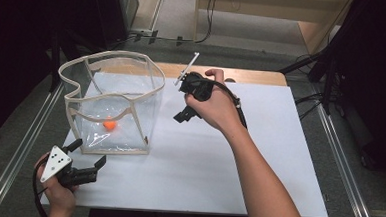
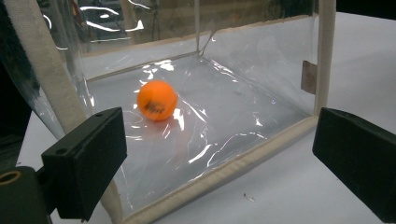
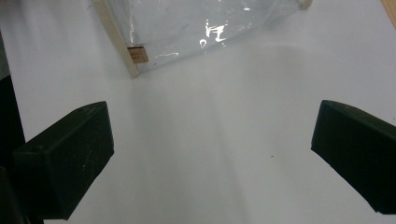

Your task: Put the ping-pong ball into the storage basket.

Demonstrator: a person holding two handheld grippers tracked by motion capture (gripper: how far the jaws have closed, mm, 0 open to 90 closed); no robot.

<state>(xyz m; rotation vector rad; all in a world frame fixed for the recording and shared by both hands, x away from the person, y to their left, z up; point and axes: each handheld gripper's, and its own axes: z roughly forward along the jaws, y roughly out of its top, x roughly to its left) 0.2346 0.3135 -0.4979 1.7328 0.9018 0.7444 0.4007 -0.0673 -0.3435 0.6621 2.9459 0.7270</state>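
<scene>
The left gripper [image 1: 89, 155] sat low at the table's near-left corner with its jaws spread wide and nothing in them, pointing right at the clear bag [image 1: 112, 104] just in front of it. Inside that bag, the orange ball [image 1: 109, 125] rested on the bottom, apart from both grippers. Over to the right, the right gripper [image 1: 186, 100] hovered above the white table [image 1: 238, 156] beside the bag, jaws also wide apart and empty.

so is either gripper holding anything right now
No. The left gripper is open by the clear bag, the right gripper open over the table.
</scene>
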